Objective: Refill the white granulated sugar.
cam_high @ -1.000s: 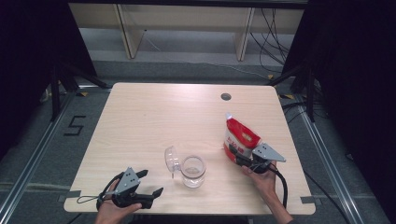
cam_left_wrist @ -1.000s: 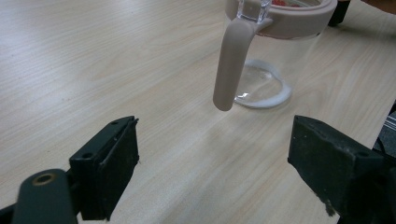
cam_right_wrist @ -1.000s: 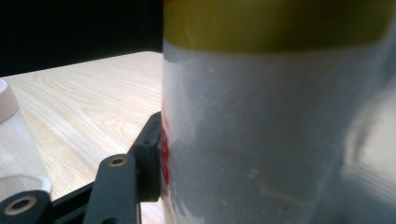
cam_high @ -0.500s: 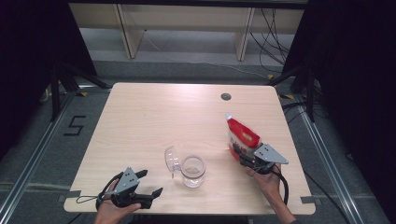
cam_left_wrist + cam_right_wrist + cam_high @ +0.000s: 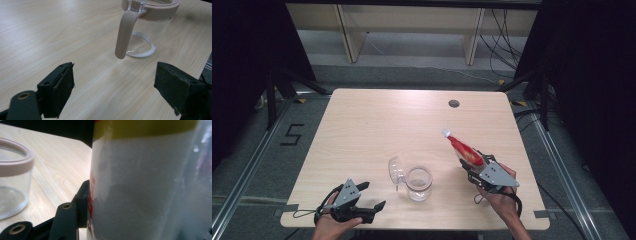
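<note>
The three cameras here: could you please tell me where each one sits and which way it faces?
High view: above the person's side, looking forward and down on the table; both hands and grippers enter at the bottom.
Left gripper view: on the left gripper, facing the glass jar between open jaws.
Right gripper view: on the right gripper, close against the held pouch.
All three share the jar.
</note>
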Action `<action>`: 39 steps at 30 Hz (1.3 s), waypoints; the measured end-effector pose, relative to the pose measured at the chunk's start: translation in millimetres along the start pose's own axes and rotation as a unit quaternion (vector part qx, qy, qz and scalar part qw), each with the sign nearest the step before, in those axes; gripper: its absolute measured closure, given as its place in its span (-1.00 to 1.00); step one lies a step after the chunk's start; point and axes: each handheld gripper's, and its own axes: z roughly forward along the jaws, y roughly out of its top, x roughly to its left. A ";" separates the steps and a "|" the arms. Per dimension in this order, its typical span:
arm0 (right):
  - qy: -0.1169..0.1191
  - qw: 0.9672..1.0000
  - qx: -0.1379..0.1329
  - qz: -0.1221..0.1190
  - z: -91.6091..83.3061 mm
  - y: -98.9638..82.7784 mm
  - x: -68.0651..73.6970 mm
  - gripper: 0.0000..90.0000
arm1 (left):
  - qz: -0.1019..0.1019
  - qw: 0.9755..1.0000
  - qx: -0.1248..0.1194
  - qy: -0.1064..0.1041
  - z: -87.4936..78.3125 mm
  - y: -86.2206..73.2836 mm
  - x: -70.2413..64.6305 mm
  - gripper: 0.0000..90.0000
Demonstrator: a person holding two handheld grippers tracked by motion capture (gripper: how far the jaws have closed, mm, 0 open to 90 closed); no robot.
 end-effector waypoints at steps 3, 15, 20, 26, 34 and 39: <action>0.003 0.999 -0.001 -0.034 -2.2 6.6 3.1 0.12 | -0.001 1.000 0.000 0.001 0.1 -0.2 -0.2 -0.65; 0.009 0.989 0.009 -0.150 -10.3 26.1 20.3 0.12 | -0.003 1.000 -0.001 0.005 -0.2 -0.7 1.3 -0.65; 0.011 0.975 0.018 -0.222 -22.2 35.5 25.6 0.13 | 0.000 1.000 -0.001 0.001 0.9 -0.6 0.5 -0.65; 0.014 0.958 0.028 -0.286 -23.5 39.8 30.8 0.13 | 0.011 1.000 -0.004 -0.001 1.7 -0.4 2.1 -0.65; 0.021 0.939 0.051 -0.340 -21.5 39.4 37.1 0.13 | 0.004 1.000 0.000 0.000 1.5 -0.8 1.4 -0.65; 0.014 0.922 0.060 -0.381 -23.1 41.6 39.7 0.13 | 0.006 1.000 0.002 0.001 1.5 -0.5 1.7 -0.65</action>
